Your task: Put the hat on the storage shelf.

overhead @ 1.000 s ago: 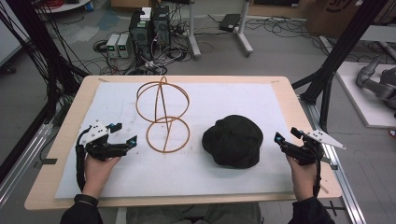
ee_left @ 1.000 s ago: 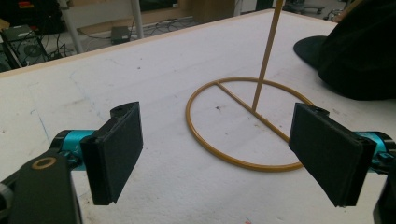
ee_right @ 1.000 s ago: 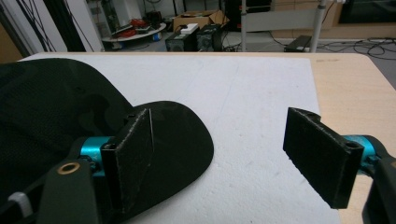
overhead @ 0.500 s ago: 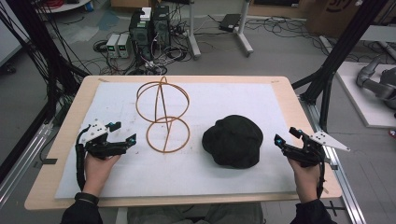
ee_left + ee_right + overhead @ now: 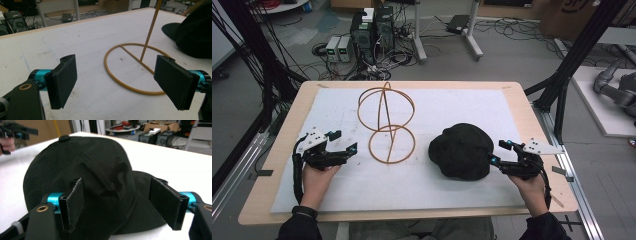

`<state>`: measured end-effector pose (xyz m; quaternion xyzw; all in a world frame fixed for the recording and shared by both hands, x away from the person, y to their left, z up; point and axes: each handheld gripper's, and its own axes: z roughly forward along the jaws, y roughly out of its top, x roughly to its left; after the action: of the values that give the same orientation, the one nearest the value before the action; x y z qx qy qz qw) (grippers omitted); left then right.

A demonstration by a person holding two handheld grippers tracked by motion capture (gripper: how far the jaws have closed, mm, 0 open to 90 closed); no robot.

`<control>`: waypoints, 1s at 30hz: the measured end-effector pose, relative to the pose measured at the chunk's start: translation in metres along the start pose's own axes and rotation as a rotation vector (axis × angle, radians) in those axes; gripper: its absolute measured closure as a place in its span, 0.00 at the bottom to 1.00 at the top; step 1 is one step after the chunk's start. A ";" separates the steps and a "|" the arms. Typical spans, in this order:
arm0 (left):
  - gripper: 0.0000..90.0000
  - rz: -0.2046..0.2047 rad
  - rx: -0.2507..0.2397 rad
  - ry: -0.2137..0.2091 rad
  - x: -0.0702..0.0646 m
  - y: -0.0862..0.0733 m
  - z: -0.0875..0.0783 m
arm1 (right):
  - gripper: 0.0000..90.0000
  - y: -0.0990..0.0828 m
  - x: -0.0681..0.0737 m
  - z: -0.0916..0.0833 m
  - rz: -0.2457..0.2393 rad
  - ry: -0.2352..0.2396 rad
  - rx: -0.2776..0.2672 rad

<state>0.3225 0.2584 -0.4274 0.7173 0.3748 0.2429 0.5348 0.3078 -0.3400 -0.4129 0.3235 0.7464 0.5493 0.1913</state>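
A black cap [image 5: 461, 150] lies on the white sheet right of centre, its top button [image 5: 64, 138] facing away from my right gripper. My right gripper [image 5: 499, 152] is at the cap's right edge; its jaws have just been closing a little and stand open. In the right gripper view [image 5: 120, 205] they straddle the near part of the cap [image 5: 100, 170], and the pads [image 5: 75, 202] do not press on it. A yellow wire stand [image 5: 387, 125] of upright hoops on a flat ring [image 5: 130, 67] stands left of centre. My left gripper [image 5: 344, 140] rests open left of the ring, with nothing between its pads [image 5: 62, 80].
A white sheet [image 5: 452, 107] covers the wooden table [image 5: 522, 107]. Computers and cables [image 5: 372, 35] sit on the floor beyond the far edge. Black frame posts [image 5: 572, 65] stand at both sides, and a metal rail [image 5: 574, 185] runs along the right edge.
My right gripper has moved left up to the cap's edge, and its jaws have narrowed slightly. The left gripper, the cap and the wire stand have stayed put.
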 end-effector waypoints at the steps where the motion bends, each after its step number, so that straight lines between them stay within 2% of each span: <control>1: 0.21 0.003 0.004 -0.002 -0.001 0.000 -0.001 | 0.35 0.001 0.001 0.003 -0.014 0.006 0.009; 2: 0.21 0.003 0.004 -0.002 -0.001 0.000 -0.001 | 0.35 0.001 0.001 0.003 -0.014 0.006 0.009; 3: 0.21 0.005 0.009 -0.003 -0.001 -0.001 -0.002 | 0.38 0.003 0.003 0.010 -0.037 0.003 0.034; 5: 0.21 0.003 0.011 -0.005 -0.001 -0.001 -0.003 | 0.39 0.004 0.004 0.016 -0.045 -0.002 0.059; 10: 0.21 0.006 0.022 -0.010 -0.002 -0.003 -0.004 | 0.42 0.005 0.004 0.023 -0.054 0.009 0.084; 14: 0.21 0.008 0.030 -0.016 -0.003 -0.004 -0.005 | 0.52 0.008 0.004 0.029 -0.077 0.043 0.097; 18: 0.21 0.008 0.031 -0.016 -0.003 -0.004 -0.006 | 0.53 0.010 0.003 0.034 -0.078 0.061 0.114; 24: 0.21 0.012 0.035 -0.020 -0.004 -0.004 -0.006 | 0.61 0.010 0.006 0.035 -0.101 0.032 0.119; 28: 0.22 0.011 0.031 -0.020 -0.005 -0.004 -0.006 | 0.72 0.012 0.012 0.033 -0.166 -0.005 0.114; 30: 0.22 0.015 0.028 -0.024 -0.005 -0.004 -0.007 | 0.76 0.011 0.013 0.031 -0.179 -0.014 0.112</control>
<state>0.3132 0.2590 -0.4288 0.7303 0.3665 0.2332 0.5273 0.3210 -0.3070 -0.4114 0.2696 0.8003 0.4852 0.2265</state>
